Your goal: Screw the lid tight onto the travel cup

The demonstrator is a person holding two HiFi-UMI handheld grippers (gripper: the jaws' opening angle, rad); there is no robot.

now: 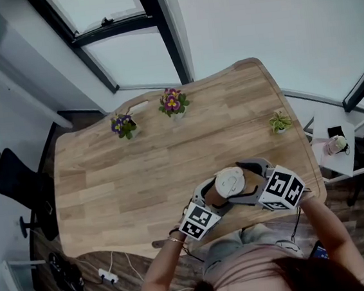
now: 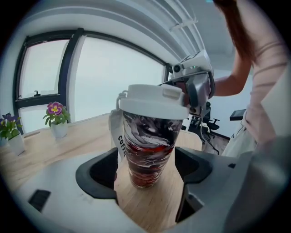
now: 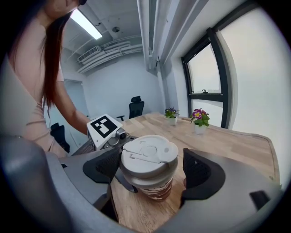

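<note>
From the head view the travel cup's (image 2: pixel 148 150) patterned body is almost wholly hidden beneath its white lid (image 1: pixel 230 182) and the tongs crowding it, so only the gripper views show it standing upright on the table (image 1: pixel 140 178). A strap hanging just behind the cup carries print cut off by the cup's wall. The lid sits on top of the cup, but how far it is screwed down cannot be made out. The left tongs (image 2: pixel 148 169) are spread wide, one pad on each side of the cup's lower body with table showing in both gaps, gripping nothing. The right tongs (image 3: pixel 154 169) are just as wide around the lid; one pad is partly behind the lid's rim and seems clear of it. There is one cup, one lid, two tongs and three small flower pots: two with purple blooms (image 1: pixel 123 125) (image 1: pixel 173 102) and one green plant (image 1: pixel 280 123), all well beyond the cup.
</note>
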